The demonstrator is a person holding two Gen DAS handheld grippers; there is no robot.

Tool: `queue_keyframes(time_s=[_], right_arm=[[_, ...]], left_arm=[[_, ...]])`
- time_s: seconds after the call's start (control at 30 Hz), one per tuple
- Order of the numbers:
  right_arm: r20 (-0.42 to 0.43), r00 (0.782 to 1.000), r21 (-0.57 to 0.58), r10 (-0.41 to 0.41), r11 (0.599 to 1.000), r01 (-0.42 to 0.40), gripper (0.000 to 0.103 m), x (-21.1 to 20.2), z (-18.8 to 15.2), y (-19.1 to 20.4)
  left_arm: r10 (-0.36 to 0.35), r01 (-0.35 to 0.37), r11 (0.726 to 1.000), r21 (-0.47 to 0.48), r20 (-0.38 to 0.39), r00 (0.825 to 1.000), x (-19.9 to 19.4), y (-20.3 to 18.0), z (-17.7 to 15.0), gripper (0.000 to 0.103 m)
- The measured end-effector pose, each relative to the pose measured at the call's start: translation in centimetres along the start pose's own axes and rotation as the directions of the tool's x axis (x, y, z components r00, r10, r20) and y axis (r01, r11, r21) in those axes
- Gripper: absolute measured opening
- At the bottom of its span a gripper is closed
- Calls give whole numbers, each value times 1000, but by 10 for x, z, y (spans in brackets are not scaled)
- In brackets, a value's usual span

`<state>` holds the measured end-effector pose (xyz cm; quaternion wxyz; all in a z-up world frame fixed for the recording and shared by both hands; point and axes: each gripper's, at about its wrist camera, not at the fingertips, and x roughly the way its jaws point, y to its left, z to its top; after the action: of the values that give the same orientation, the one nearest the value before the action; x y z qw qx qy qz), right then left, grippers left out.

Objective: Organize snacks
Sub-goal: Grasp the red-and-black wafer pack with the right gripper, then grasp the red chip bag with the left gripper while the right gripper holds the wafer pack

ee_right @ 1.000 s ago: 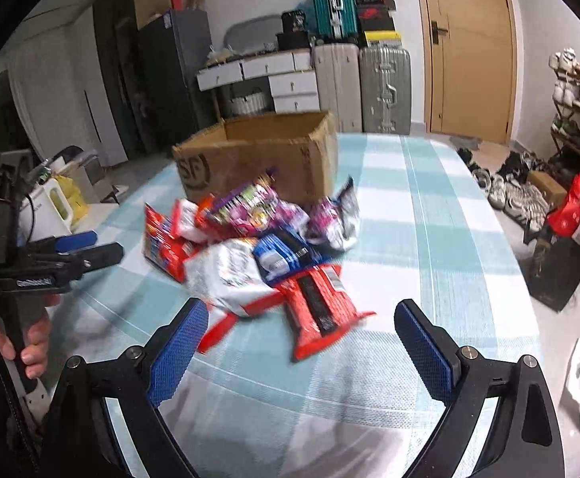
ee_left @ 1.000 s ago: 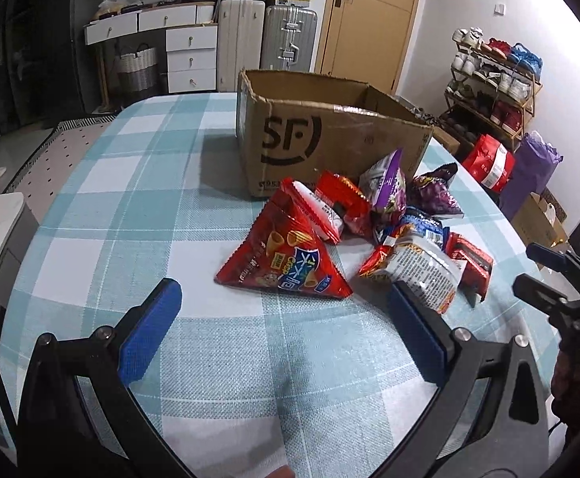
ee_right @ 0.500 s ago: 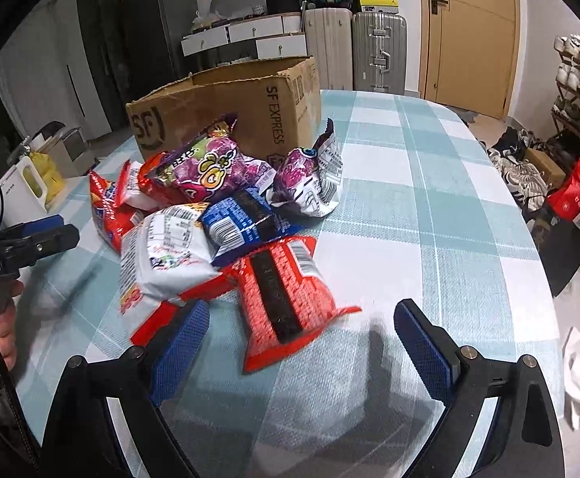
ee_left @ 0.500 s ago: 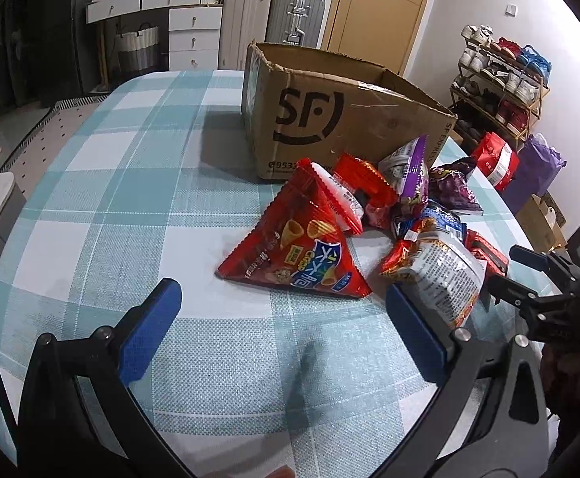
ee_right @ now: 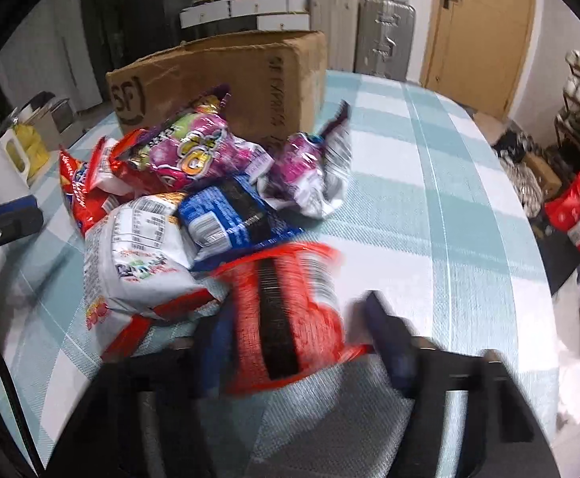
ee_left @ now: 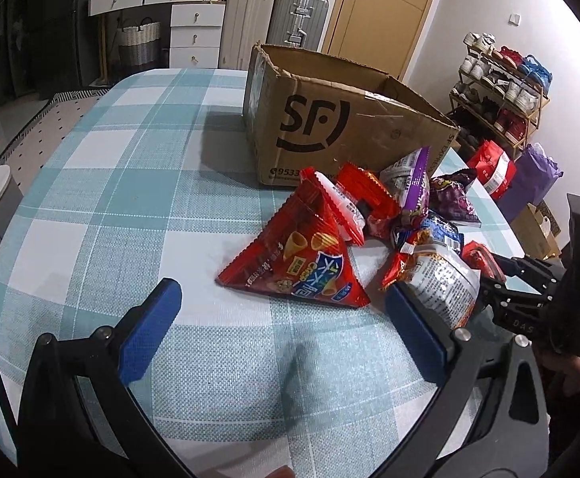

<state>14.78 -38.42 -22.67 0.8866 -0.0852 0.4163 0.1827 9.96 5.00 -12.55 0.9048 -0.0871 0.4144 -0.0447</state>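
The snacks lie in a loose heap on the checked table, right against the near wall of the cardboard box, which stands at about twelve o'clock from the heap. The red packet with a black stripe sits at the six o'clock edge of the pile, and the right gripper has just been closing around it: its blue pads now stand on either side of the packet, pressed into its sides, though the picture there is smeared. Touching that packet at ten o'clock is a white bag with a barcode, and at twelve o'clock a blue packet whose print is too blurred to read. Beyond them lie a pink and purple bag and a smaller purple one.

On the far side of the heap a red triangular bag shows pictures of cone-shaped crisps and blue-and-white lettering; I can make out "CRISP" and nothing more with certainty. The left gripper hangs over bare cloth at the bag's six o'clock, its blue pads spread wide with nothing between them.

The box bears a large black "SF" logo, a number beginning "9533" low on that face, and "SF EXPRESS" down its end. Past the table stand suitcases, a white chest of drawers, a wooden door and a shoe rack.
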Motion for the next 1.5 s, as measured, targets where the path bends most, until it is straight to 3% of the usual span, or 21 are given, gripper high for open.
queue_keyframes(time_s=[0.77,1.5], right_arm=[[57,997,106,54,992,-60,48,-22,-11,-9],[88,995,92,55,994,-63,48,-39,-14,-3]], left_arm=[[-3,2,1000,-25,-44,999,10,8,2,102],[5,-8,999,-35,-94,996,49,8,26,102]])
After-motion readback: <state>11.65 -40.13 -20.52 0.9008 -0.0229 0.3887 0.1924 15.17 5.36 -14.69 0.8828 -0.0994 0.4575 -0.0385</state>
